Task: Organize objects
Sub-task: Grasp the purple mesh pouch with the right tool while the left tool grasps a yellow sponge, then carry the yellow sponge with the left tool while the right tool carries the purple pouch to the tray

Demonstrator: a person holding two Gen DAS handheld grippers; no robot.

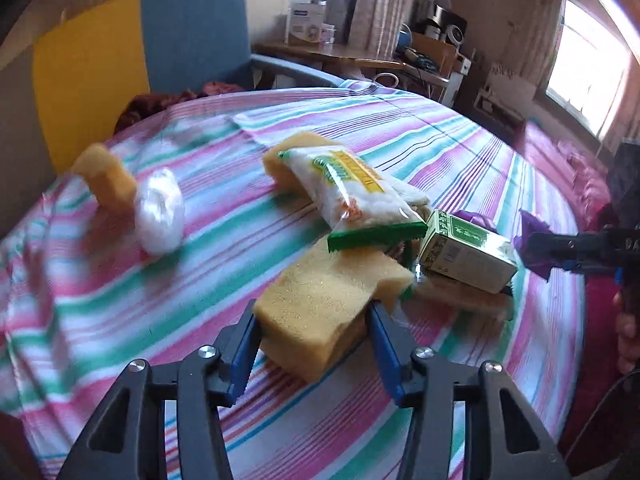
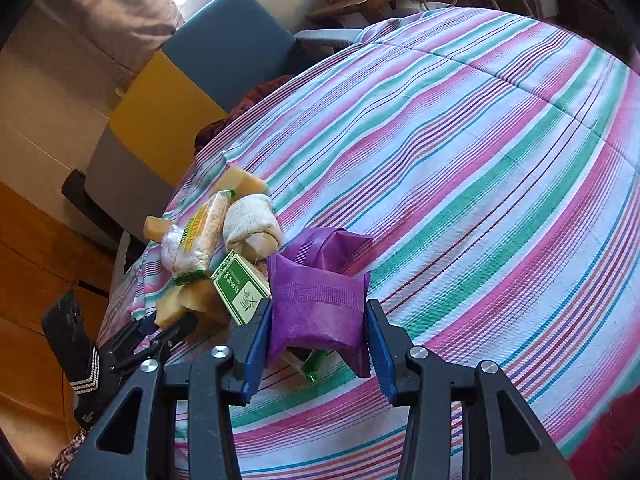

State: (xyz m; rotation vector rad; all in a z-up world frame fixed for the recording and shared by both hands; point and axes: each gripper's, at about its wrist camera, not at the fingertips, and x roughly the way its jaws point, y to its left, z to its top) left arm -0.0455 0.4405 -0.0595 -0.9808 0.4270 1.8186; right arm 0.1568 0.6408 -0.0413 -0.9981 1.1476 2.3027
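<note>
- L gripper point(image 1: 314, 354): blue pads sit on both sides of a yellow sponge point(image 1: 320, 308), jaws closed onto it; sponge's near end is between the fingers, far end reaches toward the pile.
- R gripper point(image 2: 316, 344): jaws clamped on a purple packet point(image 2: 316, 312), pads pressing both its sides; packet looks slightly squashed and raised off the cloth.
- In the L view the R gripper point(image 1: 548, 246) comes in from the right edge w/ the purple packet at its tip, just beside the green box.
- Green box point(image 1: 466, 254): small carton w/ white label, tilted, lying on top of other items right next to the held sponge; in the R view it sits touching the left side of the purple packet.
- Rice snack bag point(image 1: 356, 192): clear pack w/ green ends & yellow label, lies diagonally, far end resting on a 2nd sponge point(image 1: 288, 160), near end over the held sponge.
- 3rd sponge point(image 1: 106, 178) stands well left of the pile, w/ a clear plastic roll point(image 1: 160, 210) touching it; both blurred.
- 2nd purple packet point(image 2: 332, 246) lies just behind the held one.
- Rolled beige cloth point(image 2: 250, 222) sits in the pile, beside the snack bag.
- Small green thing point(image 2: 314, 364) under the held packet – can't tell what it is.
- All rests on the striped bedsheet point(image 2: 480, 160) (pink/green/white).
- Blue-yellow chair point(image 1: 160, 52) stands beyond the bed's far edge; wooden desk point(image 1: 348, 56) w/ clutter further back.
</note>
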